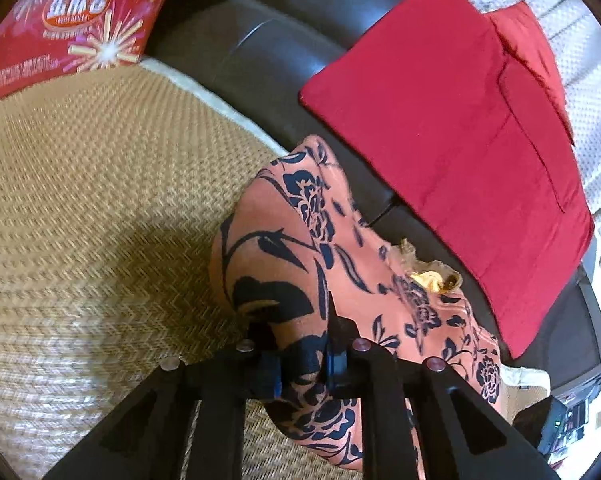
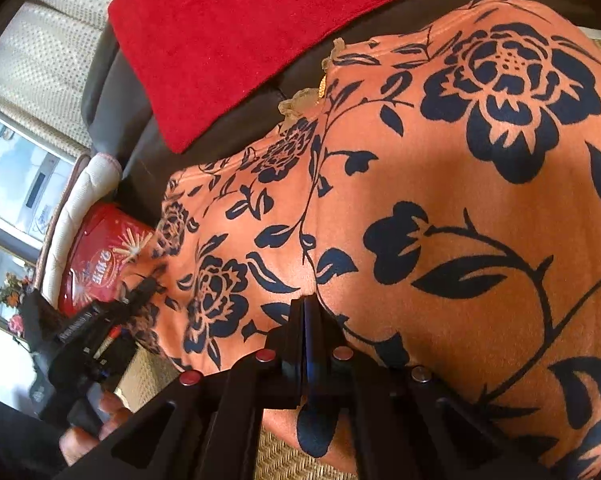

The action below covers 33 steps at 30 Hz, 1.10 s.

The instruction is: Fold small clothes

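I am holding a small orange cloth (image 2: 440, 200) with dark blue flowers and leaves all over it. It is soft and has a bit of tan lace (image 2: 300, 102) on its far edge. It is lying partly on a woven mat (image 1: 100, 220) and partly on a dark brown seat (image 1: 268, 44).

My right gripper (image 2: 310, 320) is pinching the near edge of the cloth, and its two fingers are pressed tight together with cloth between them. My left gripper (image 1: 304, 344) is biting on another part of the cloth, and a fold of it is bunching up between the two fingers.

A folded red cloth (image 1: 452, 152) is lying flat on the seat, just past the orange one. A red tin (image 1: 68, 28) with gold sparkles is sitting at the far side of the mat.
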{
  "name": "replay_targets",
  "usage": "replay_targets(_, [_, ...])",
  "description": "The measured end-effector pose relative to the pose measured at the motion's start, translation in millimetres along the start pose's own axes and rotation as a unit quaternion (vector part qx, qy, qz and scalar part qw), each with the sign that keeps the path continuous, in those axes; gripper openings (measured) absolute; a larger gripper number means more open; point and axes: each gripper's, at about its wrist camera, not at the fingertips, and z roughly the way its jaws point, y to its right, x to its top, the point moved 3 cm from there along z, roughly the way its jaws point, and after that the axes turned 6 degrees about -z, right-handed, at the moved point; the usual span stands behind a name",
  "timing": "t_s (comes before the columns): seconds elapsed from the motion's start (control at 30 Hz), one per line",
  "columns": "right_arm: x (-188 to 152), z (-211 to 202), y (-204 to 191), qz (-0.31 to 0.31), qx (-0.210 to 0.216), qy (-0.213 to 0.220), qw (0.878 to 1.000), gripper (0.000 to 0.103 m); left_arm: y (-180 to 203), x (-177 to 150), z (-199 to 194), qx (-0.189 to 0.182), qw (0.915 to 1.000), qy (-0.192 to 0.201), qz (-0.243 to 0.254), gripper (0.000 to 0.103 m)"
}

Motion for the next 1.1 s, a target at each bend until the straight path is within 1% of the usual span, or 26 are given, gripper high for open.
replay_targets(0.17, [-19.3,-4.0,-5.0,-0.008,0.007,-0.018,1.0,0.002,-11.0,-6.8,-25.8,0.007,0.9997,-0.008,0.024,0.015])
replay_targets(0.27, [-38.3,-9.5,-11.9,-0.013,0.009,-0.032,0.999,0.002,-26.8,-14.4,-42.8,0.009,0.9996,-0.015,0.02,0.015])
replay_targets(0.37, [-62.3,-16.1,-22.9,-0.023,0.002,-0.038,0.999,0.002,-35.0,-26.2,-56.3,0.021,0.9991,-0.002,0.035,0.016])
replay_targets(0.43, [-75.4,-19.5,-29.5,-0.028,-0.001,-0.041,0.999,0.002,-36.8,-24.1,-56.0,0.014,0.9995,-0.003,0.028,0.018])
replay_targets(0.47, [-80.2,-21.5,-32.8,-0.028,-0.003,-0.043,0.999,0.002,-37.9,-21.2,-54.8,0.012,0.9997,-0.004,0.021,0.02])
replay_targets(0.53, [-77.7,-26.3,-38.2,-0.029,-0.004,-0.046,0.999,0.002,-42.3,-16.8,-51.1,0.006,1.0,-0.007,0.002,0.031])
replay_targets(0.57, [-73.1,-29.5,-40.5,-0.028,0.003,-0.044,0.999,0.004,-46.2,-16.0,-48.9,0.003,0.9999,-0.014,-0.007,0.043])
replay_targets(0.6, [-66.6,-34.9,-43.7,-0.028,0.015,-0.032,0.999,0.006,-50.3,-15.9,-48.2,0.002,0.9997,-0.019,-0.015,0.048])
replay_targets(0.63, [-56.0,-46.9,-45.6,-0.032,0.023,0.002,0.999,0.006,-51.7,-15.9,-46.5,0.001,0.9996,-0.021,-0.02,0.048])
replay_targets(0.7, [-38.7,-62.3,-42.1,-0.035,0.014,0.051,0.998,0.007,-50.9,-15.3,-42.9,-0.001,0.9996,-0.019,-0.022,0.048])
replay_targets(0.77, [-14.9,-72.3,-27.5,-0.019,-0.003,0.089,0.996,0.007,-48.3,-13.4,-39.8,0.001,0.9997,-0.015,-0.018,0.047])
replay_targets(0.8, [-7.8,-70.1,-20.1,-0.009,-0.011,0.09,0.996,0.008,-47.1,-13.1,-38.2,0.006,0.9998,-0.012,-0.014,0.045])
replay_targets(0.83, [-1.8,-62.8,-9.2,0.005,-0.015,0.08,0.997,0.008,-46.4,-13.1,-36.1,0.012,0.9998,-0.01,-0.01,0.04])
replay_targets(0.87, [1.5,-47.4,3.0,0.027,-0.013,0.057,0.998,0.007,-46.9,-16.5,-35.4,0.017,0.9998,-0.009,-0.004,0.028])
replay_targets(0.9, [0.9,-37.3,14.2,0.048,-0.013,0.046,0.998,0.001,-47.4,-15.5,-33.4,0.03,0.9995,-0.008,0.001,0.023])
replay_targets(0.93, [0.1,-33.1,24.8,0.074,0.004,0.056,0.996,0.001,-47.7,-15.3,-31.9,0.031,0.9995,-0.008,-0.002,0.023])
replay_targets(0.97, [-0.3,-34.8,25.7,0.083,0.008,0.061,0.995,0.001,-49.7,-17.3,-31.1,0.028,0.9995,-0.008,-0.007,0.022])
replay_targets(1.0, [-0.2,-37.4,21.7,0.08,0.002,0.061,0.995,0.002,-51.3,-18.2,-31.4,0.025,0.9996,-0.008,-0.01,0.021])
replay_targets(1.03, [0.1,-42.2,14.8,0.068,-0.004,0.068,0.995,0.009,-50.6,-18.3,-31.5,0.024,0.9997,-0.007,-0.009,0.021])
replay_targets(1.07, [-0.2,-49.6,4.7,0.052,-0.008,0.085,0.995,0.008,-48.3,-18.2,-31.5,0.022,0.9997,-0.007,-0.006,0.021])
replay_targets(1.1, [-0.6,-56.1,-6.6,0.032,-0.001,0.104,0.994,0.008,-49.8,-18.9,-31.8,0.019,0.9998,-0.007,-0.006,0.021])
